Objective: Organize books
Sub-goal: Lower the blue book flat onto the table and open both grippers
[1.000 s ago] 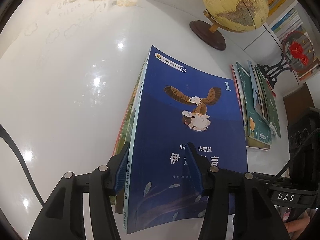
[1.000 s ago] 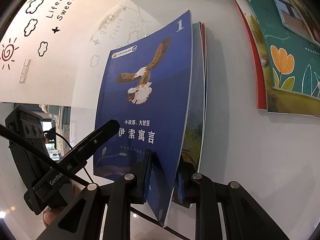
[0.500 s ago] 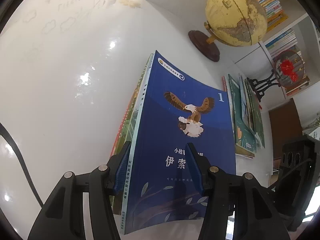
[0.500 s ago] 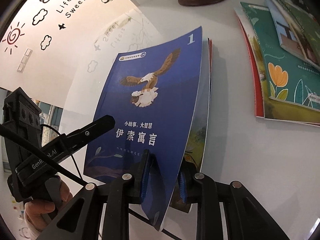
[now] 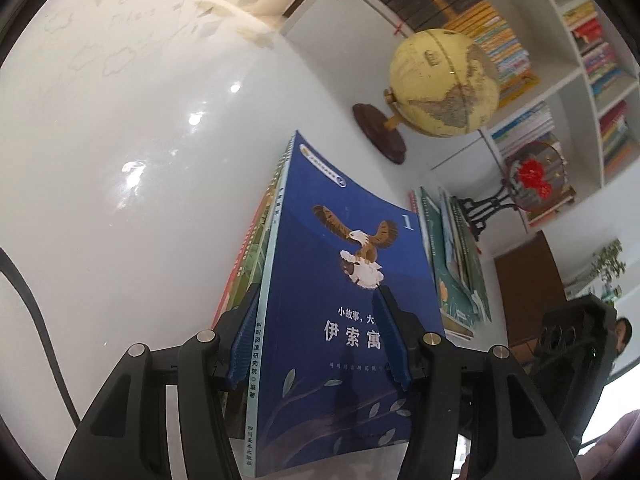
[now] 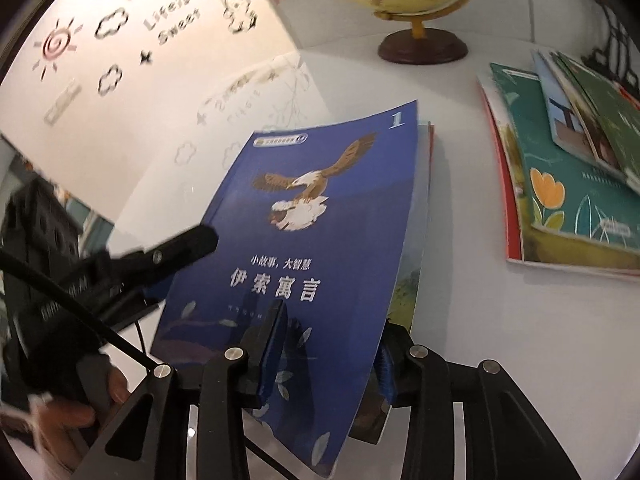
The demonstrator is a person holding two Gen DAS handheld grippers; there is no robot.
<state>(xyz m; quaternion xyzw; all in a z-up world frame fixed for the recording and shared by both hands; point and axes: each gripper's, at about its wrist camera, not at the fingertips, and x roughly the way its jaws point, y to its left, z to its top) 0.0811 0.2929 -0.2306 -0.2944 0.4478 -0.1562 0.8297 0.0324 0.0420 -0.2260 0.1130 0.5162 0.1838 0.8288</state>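
- Left gripper (image 5: 316, 296): clamped on the spine side of the stack of books (image 5: 256, 252). One pad lies vs. the spines, the other sits on the front cover of the blue book (image 5: 304, 360).
- Right gripper (image 6: 336, 316): jaws have just been opening. The open-page edge of the stack is between them, w/ one pad over the blue cover and the other on the far side of the lower books. We cannot tell if the pads press on the stack or stand just clear of it.
- Blue book: top of the stack, cover facing us, w/ an eagle picture, white Chinese title and a "1" in the upper corner. Its cover bows a bit betw. the two grippers.
- Under it we see thinner books w/ green, yellow and red edges, roughly squared up w/ the blue one.
- The stack sits over the glossy white table (image 5: 120, 240), near the middle, w/ its far end pointing toward the globe (image 5: 444, 80). We cannot tell if the near end is lifted off the table.
- The globe stands on a dark round base, past the stack and apart from it.
- A second pile of books (image 6: 560, 200) lies flat on the table, well to the right of the stack and fanned out, w/ a teal tulip cover showing.
- Behind are white shelves (image 5: 600, 60) full of books.
- A person's hand (image 6: 72, 412) grips the left gripper's handle, seen blurred in the right wrist view.
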